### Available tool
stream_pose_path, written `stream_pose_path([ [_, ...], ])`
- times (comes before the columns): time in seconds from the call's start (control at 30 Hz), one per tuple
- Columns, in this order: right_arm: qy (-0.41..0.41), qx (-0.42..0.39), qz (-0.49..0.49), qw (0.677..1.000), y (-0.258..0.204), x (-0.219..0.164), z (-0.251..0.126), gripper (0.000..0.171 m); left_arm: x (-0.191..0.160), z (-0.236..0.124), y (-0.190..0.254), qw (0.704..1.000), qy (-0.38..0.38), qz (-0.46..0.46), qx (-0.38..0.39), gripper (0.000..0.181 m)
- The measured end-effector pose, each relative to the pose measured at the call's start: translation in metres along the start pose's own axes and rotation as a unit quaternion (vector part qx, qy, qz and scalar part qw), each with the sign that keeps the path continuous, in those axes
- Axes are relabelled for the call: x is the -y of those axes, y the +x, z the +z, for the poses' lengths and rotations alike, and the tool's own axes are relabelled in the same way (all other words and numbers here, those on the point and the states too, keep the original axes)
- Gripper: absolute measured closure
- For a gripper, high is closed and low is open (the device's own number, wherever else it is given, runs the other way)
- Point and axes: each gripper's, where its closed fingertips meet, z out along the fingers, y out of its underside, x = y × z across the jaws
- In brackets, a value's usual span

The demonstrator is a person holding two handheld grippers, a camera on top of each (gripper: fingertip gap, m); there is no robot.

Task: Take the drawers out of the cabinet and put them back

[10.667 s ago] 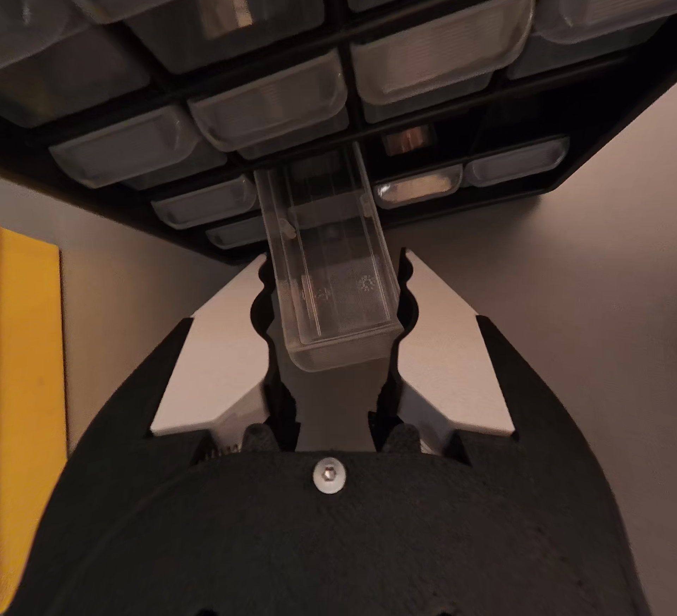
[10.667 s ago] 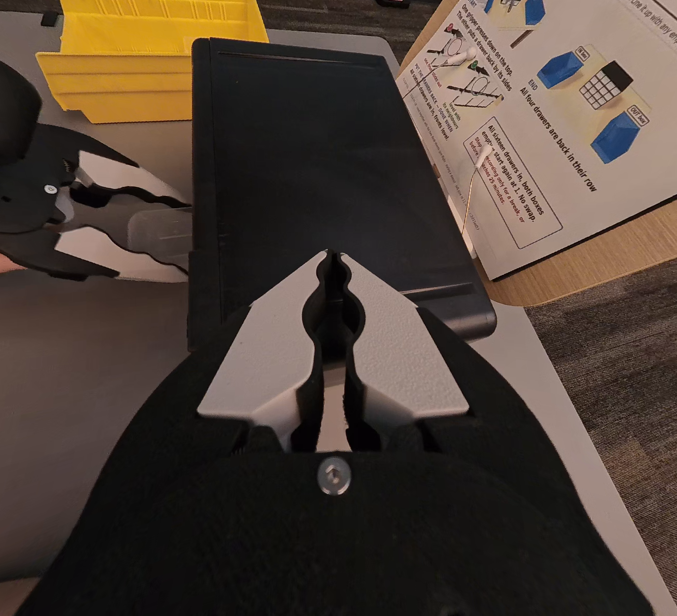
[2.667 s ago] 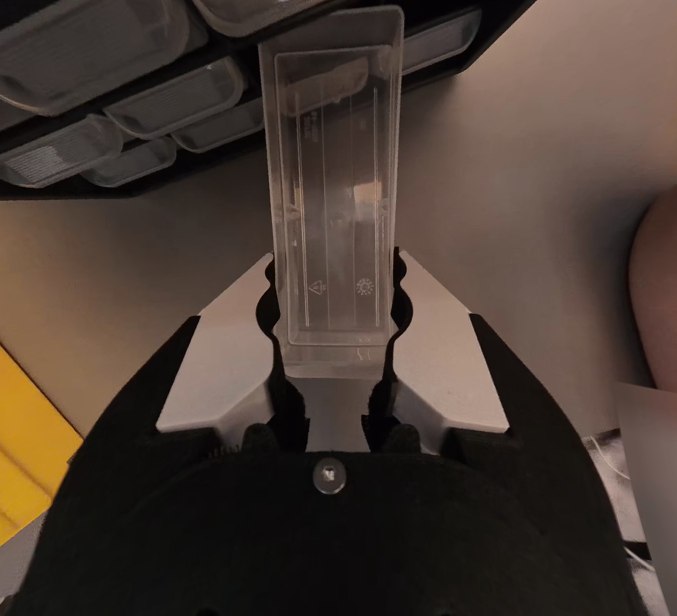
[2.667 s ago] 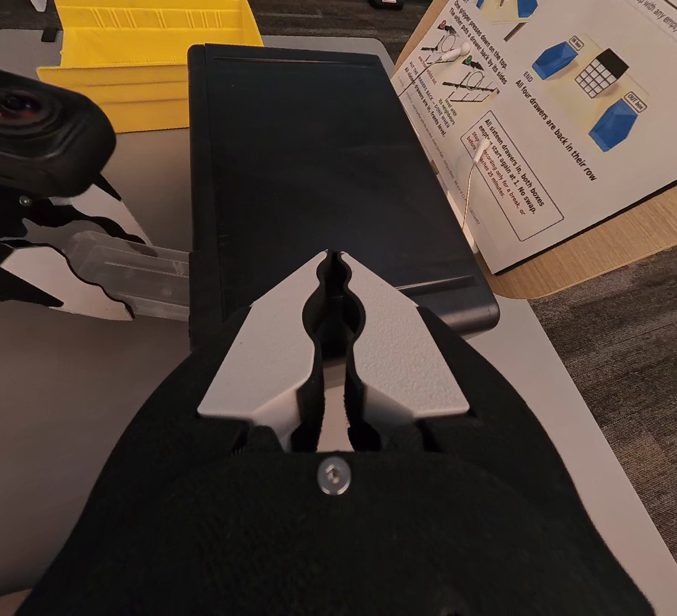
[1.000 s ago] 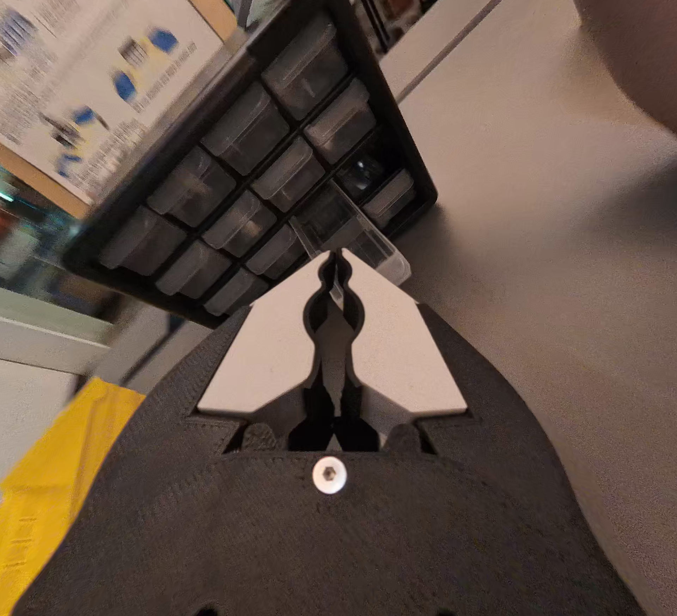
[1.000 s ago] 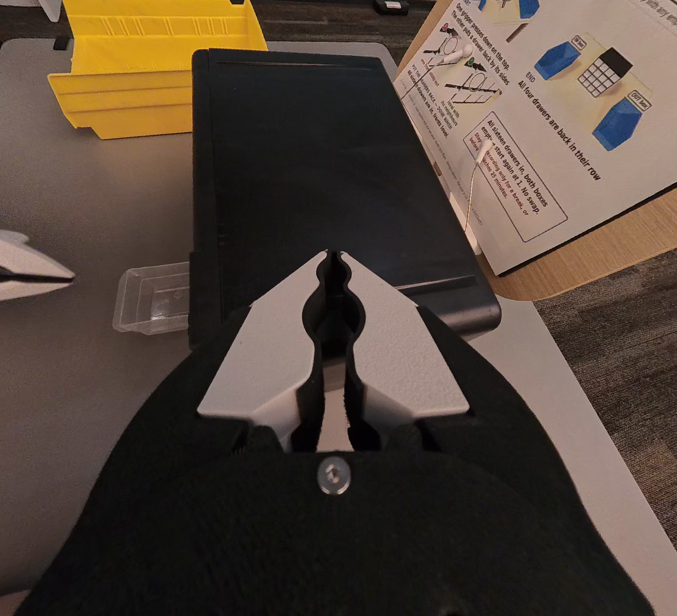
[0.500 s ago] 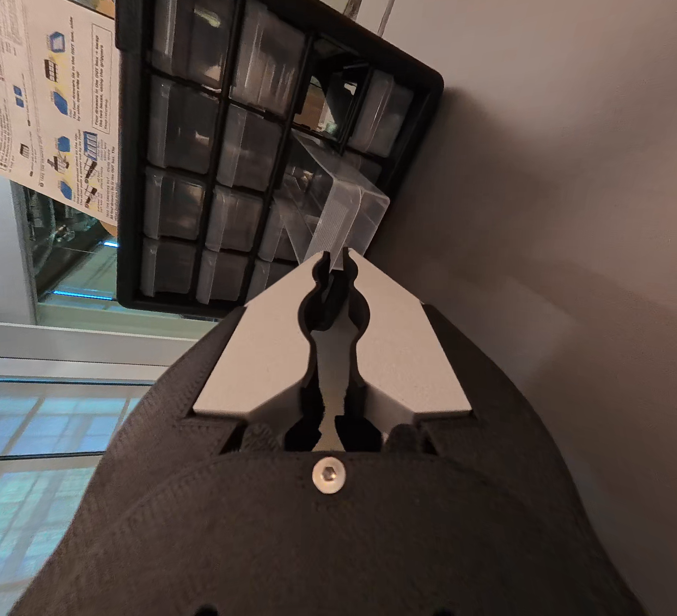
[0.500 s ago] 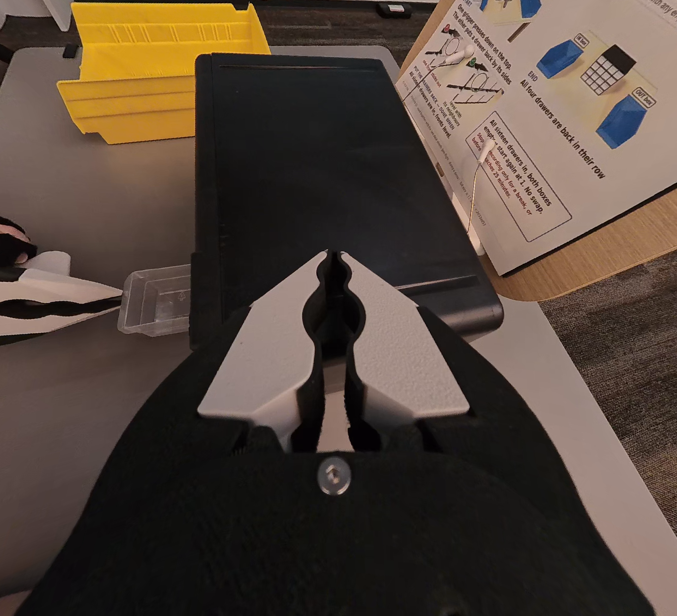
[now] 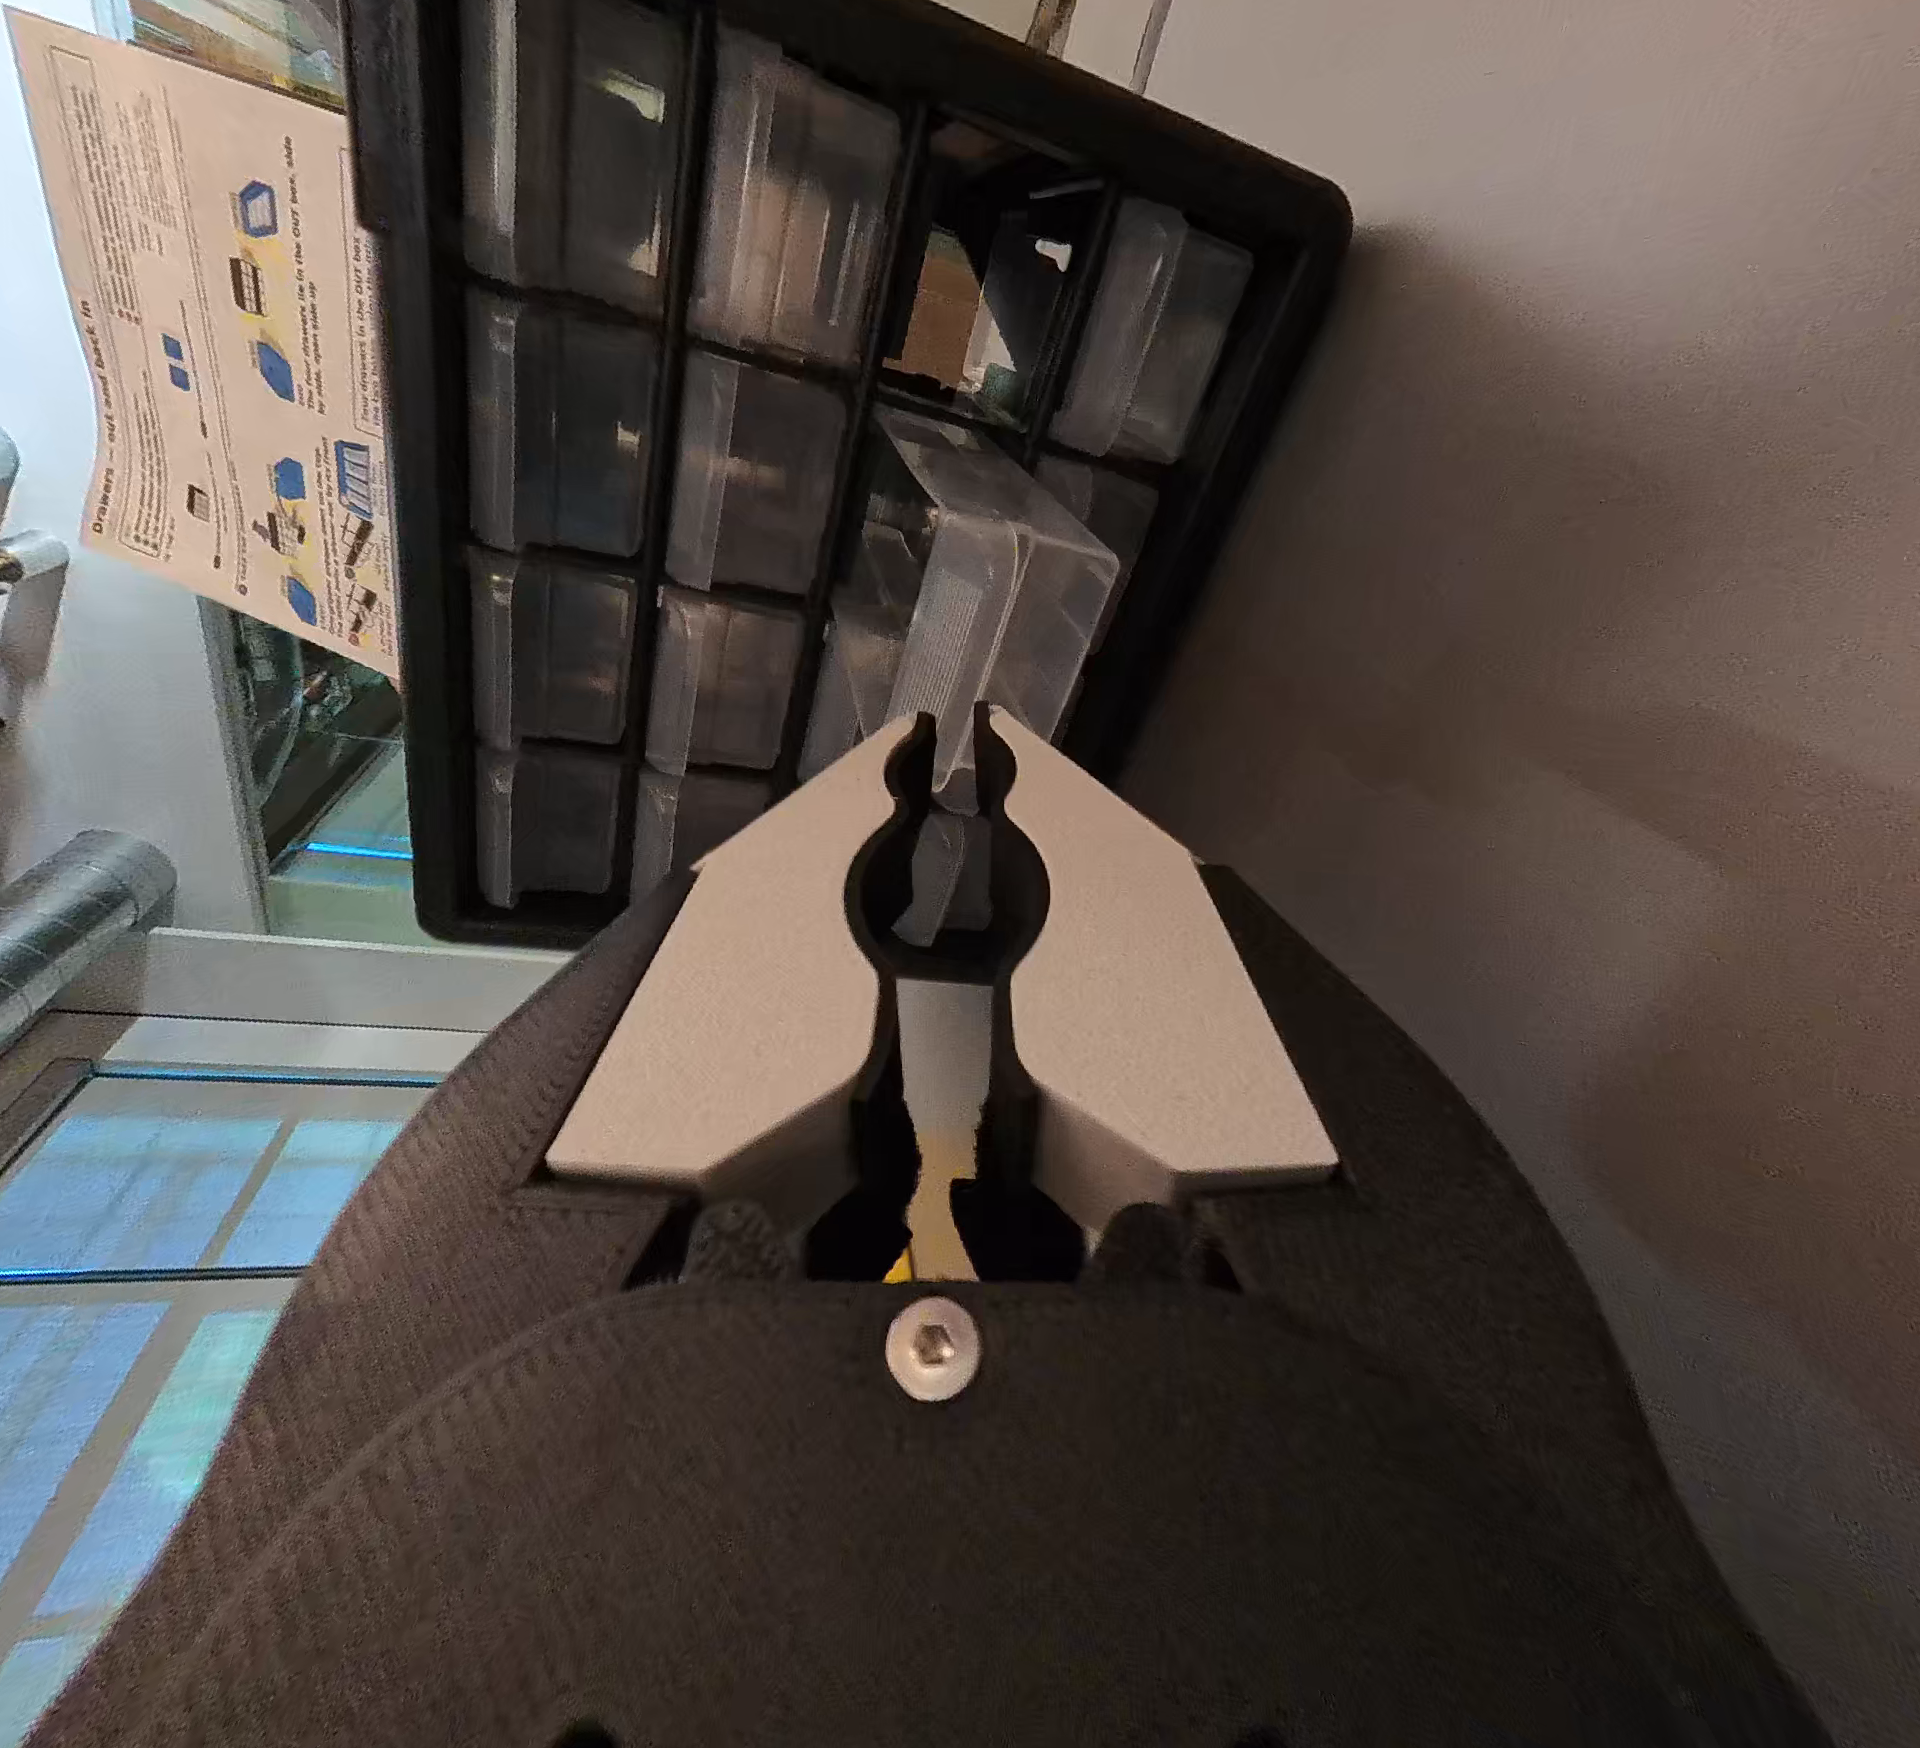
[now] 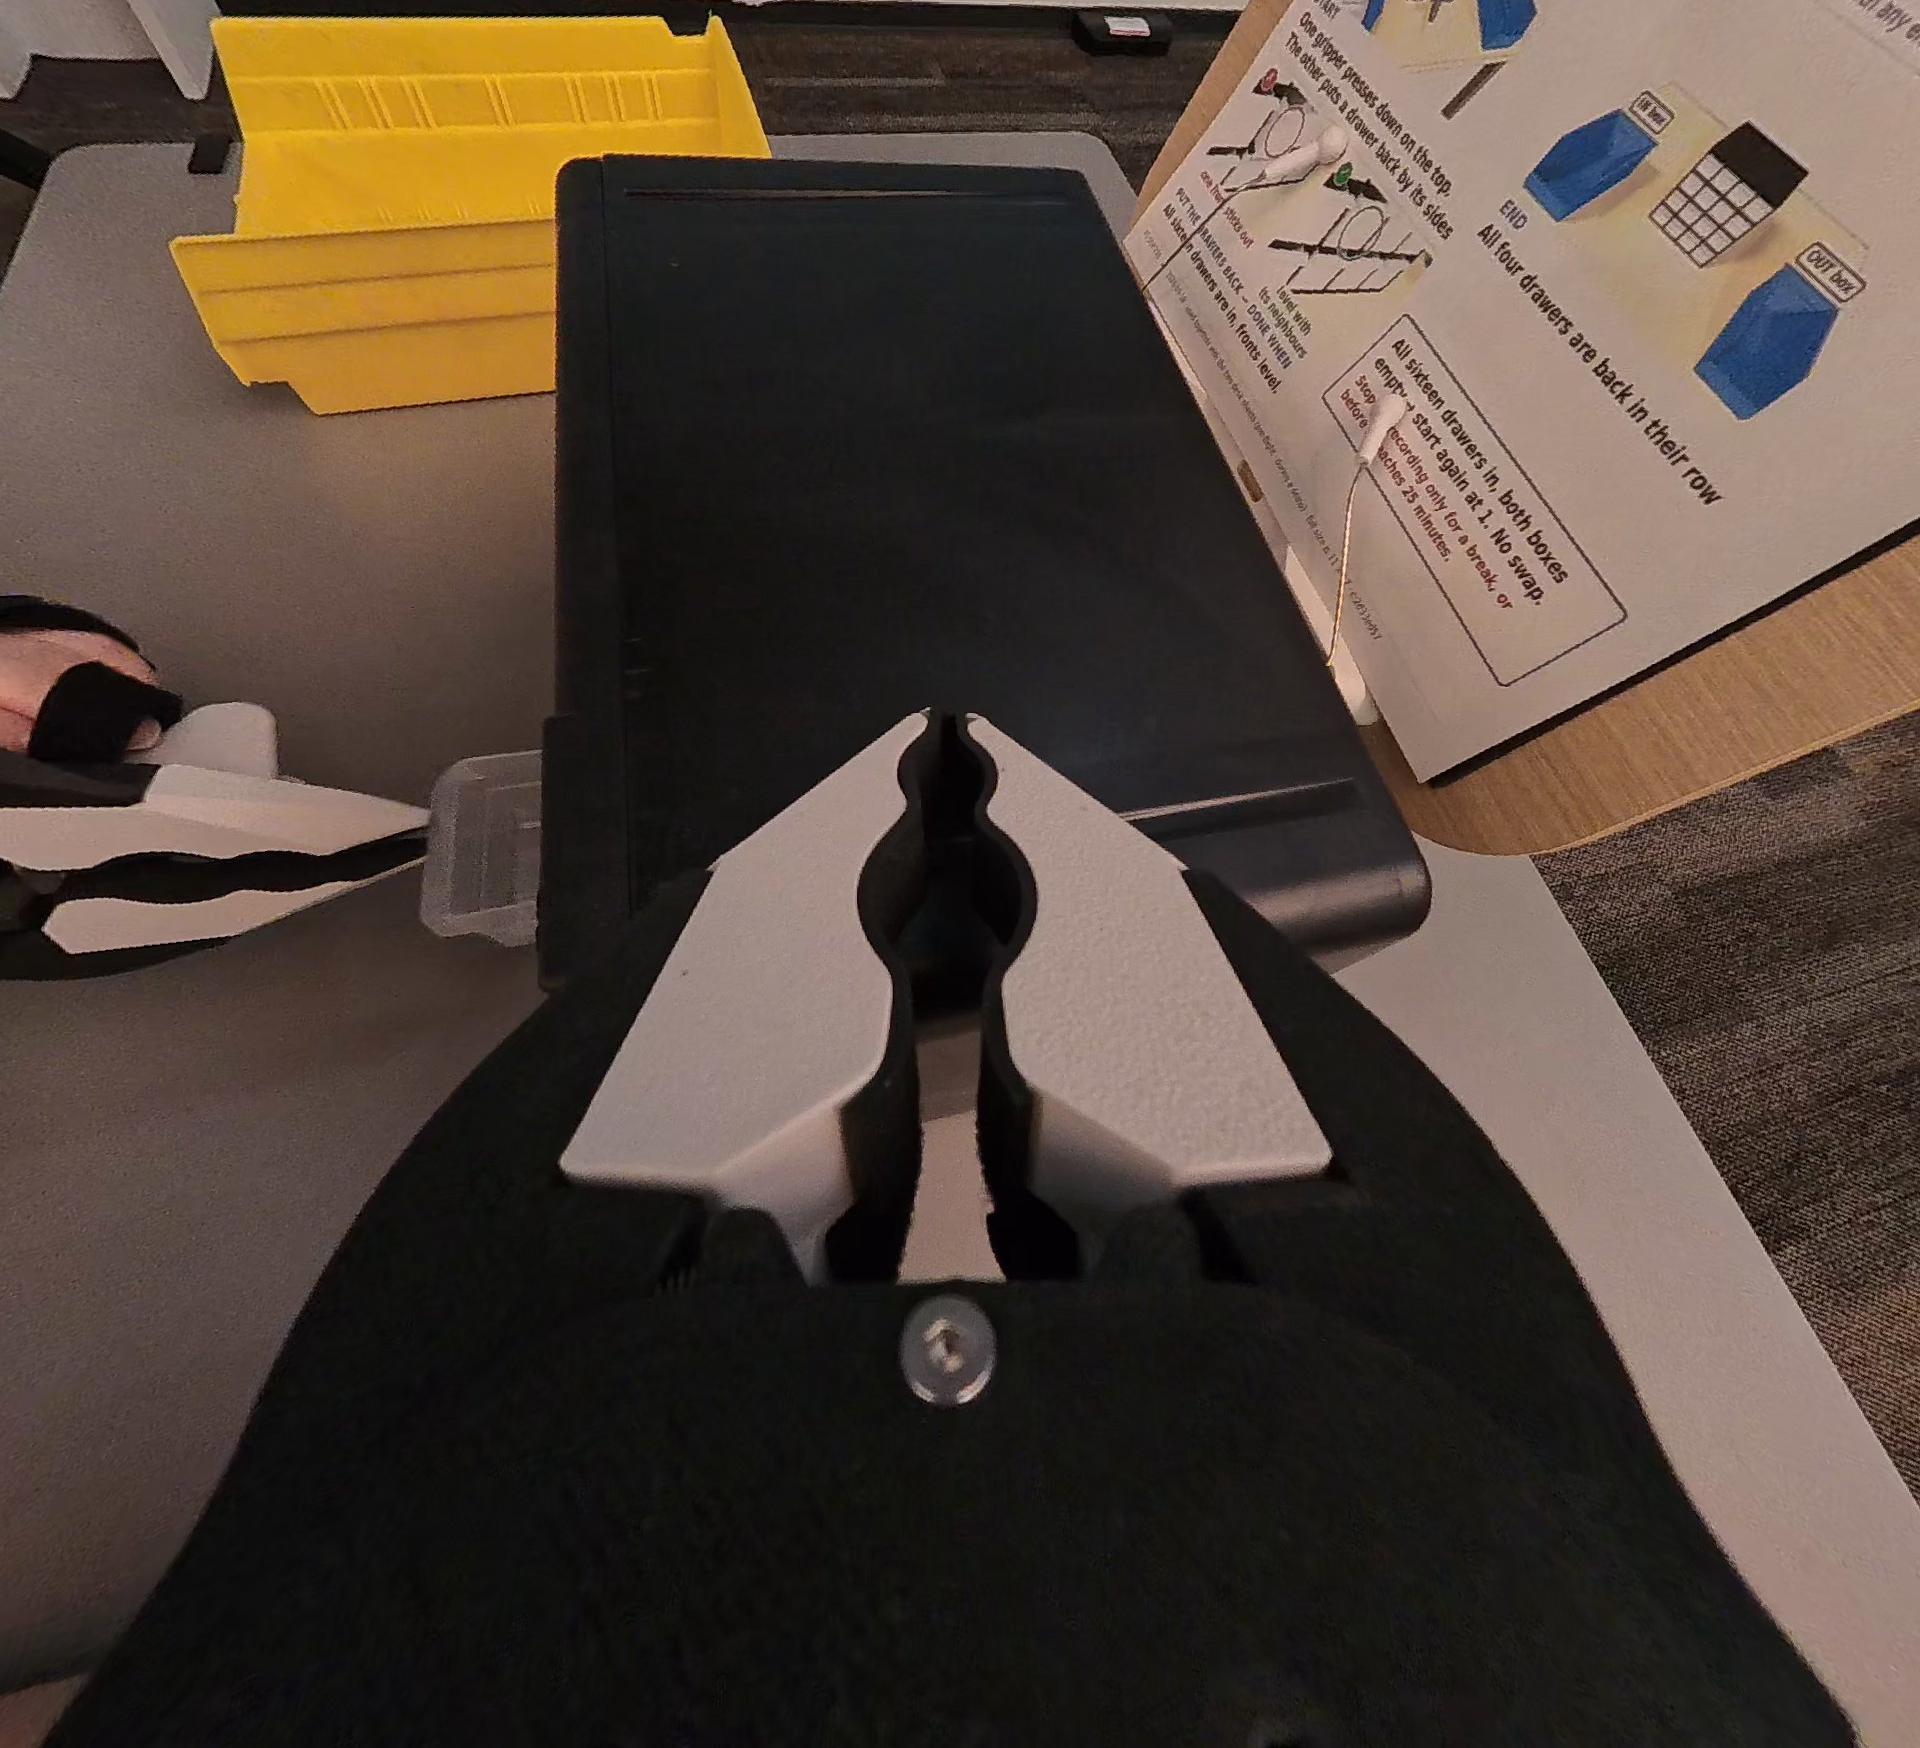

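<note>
Left gripper [image 9: 954, 730]: fingers [image 9: 790, 867] pinching the front lip of a clear drawer [image 9: 997, 597], narrow gap between the tips filled by the plastic. Drawer is partly out of its slot in the black cabinet [image 9: 416, 451], tilted relative to the cabinet face. The slot next to it looks open, nothing clear in it. All other slots seen here have clear drawers seated flush. In the left wrist view the camera is rolled, so the grey desk [image 9: 1558, 659] runs up the right side of the frame.

From the right wrist view, same left gripper [image 10: 416, 831] comes in from the left edge, tips touching the drawer [image 10: 483, 851] that sticks out of the cabinet front. A gloved hand [image 10: 83, 701] shows behind it.

Right gripper [image 10: 945, 716]: fingers [image 10: 790, 971] pressed together, nothing between them. Tips sit over the near end of the cabinet top [image 10: 935, 472]; contact or hover, can't tell.

Around: yellow bin [image 10: 436, 212] on the desk [image 10: 260, 503] just behind and left of the cabinet, close to its far corner. Printed instruction sheet [image 10: 1610, 192] propped on a wooden board [image 10: 1714, 711] just right of the cabinet, tilted back. Carpet floor [image 10: 1766, 971] past the desk's right edge.
</note>
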Motion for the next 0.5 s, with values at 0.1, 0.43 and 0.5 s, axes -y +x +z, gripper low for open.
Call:
stream_pose_path([
  [0.1,0.001,0.001,0.0,1.0,0.0,0.0,0.0,0.171,0.003,0.014,-0.005,1.0,-0.007,0.006,0.006,0.176],
  [0.43,0.007,0.013,0.013,1.0,0.0,0.0,0.0,0.171,0.007,0.061,-0.014,0.999,-0.013,-0.039,0.003,0.175],
  [0.5,0.008,0.015,0.014,1.0,0.0,0.0,0.0,0.171,0.007,0.067,-0.015,0.999,-0.016,-0.042,0.007,0.176],
])
